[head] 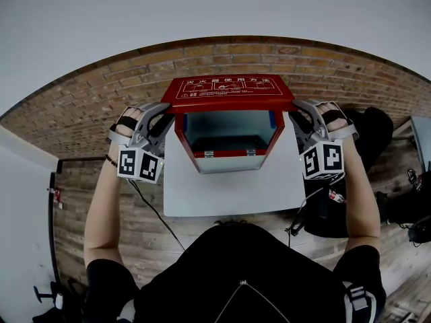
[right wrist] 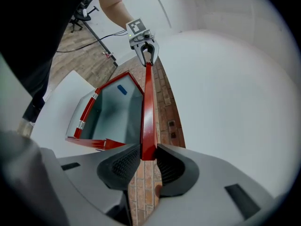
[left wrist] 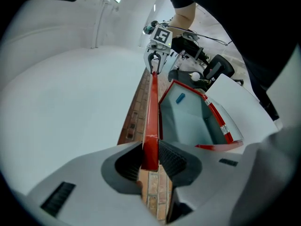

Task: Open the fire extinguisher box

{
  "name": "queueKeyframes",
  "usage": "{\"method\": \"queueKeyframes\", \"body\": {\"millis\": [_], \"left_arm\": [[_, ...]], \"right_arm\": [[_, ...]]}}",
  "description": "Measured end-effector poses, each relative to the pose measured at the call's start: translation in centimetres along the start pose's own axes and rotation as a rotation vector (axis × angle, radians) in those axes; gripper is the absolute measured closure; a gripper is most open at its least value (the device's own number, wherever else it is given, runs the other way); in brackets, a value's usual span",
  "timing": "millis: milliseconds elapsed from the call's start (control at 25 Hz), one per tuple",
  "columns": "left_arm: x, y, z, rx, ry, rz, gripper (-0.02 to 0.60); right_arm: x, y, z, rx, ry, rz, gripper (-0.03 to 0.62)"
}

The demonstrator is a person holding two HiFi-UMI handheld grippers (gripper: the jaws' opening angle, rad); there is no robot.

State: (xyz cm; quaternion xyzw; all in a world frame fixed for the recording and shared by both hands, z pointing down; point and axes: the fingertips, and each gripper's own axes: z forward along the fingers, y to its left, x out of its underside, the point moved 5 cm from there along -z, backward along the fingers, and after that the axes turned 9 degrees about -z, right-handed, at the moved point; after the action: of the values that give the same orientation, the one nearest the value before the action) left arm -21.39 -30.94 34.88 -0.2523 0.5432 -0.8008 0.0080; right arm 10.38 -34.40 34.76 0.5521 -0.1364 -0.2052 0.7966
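My left tongs (left wrist: 151, 157) and right tongs (right wrist: 148, 154) each pinch one end of the raised flat red metal lid (head: 227, 87) of the open red box (head: 229, 161).

**Camera Arrangement**

The head view looked steeply down onto the box (head: 222, 155). The two gripper views faced each other closely along the lid (left wrist: 152, 121), one showing the right gripper (left wrist: 154, 68), the other the left gripper (right wrist: 147, 59).

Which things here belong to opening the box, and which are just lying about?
Job: red metal fire extinguisher box; its raised red lid; left gripper and right gripper, fingers clamped on the lid's ends.
Lying about: white table; black tripod stand; black floor cable.
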Motion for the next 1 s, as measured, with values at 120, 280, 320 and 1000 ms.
{"method": "queueKeyframes", "body": {"millis": [120, 280, 320, 1000], "left_arm": [[-0.2, 1.5, 0.4, -0.033, -0.019, -0.017, 0.437], [-0.3, 3.2, 1.2, -0.068, -0.011, -0.003, 0.440], [-0.4, 3.5, 1.5, -0.078, -0.009, 0.002, 0.442], [0.0, 10.8, 7.3, -0.256, 0.065, 0.067, 0.476]], "right_arm": [[0.3, -1.4, 0.3, 0.044, 0.013, -0.004, 0.471], [0.7, -3.0, 0.9, 0.082, 0.019, 0.018, 0.471], [0.8, -3.3, 1.1, 0.091, 0.025, 0.019, 0.471], [3.7, -10.5, 7.3, 0.299, 0.157, -0.002, 0.479]]}}
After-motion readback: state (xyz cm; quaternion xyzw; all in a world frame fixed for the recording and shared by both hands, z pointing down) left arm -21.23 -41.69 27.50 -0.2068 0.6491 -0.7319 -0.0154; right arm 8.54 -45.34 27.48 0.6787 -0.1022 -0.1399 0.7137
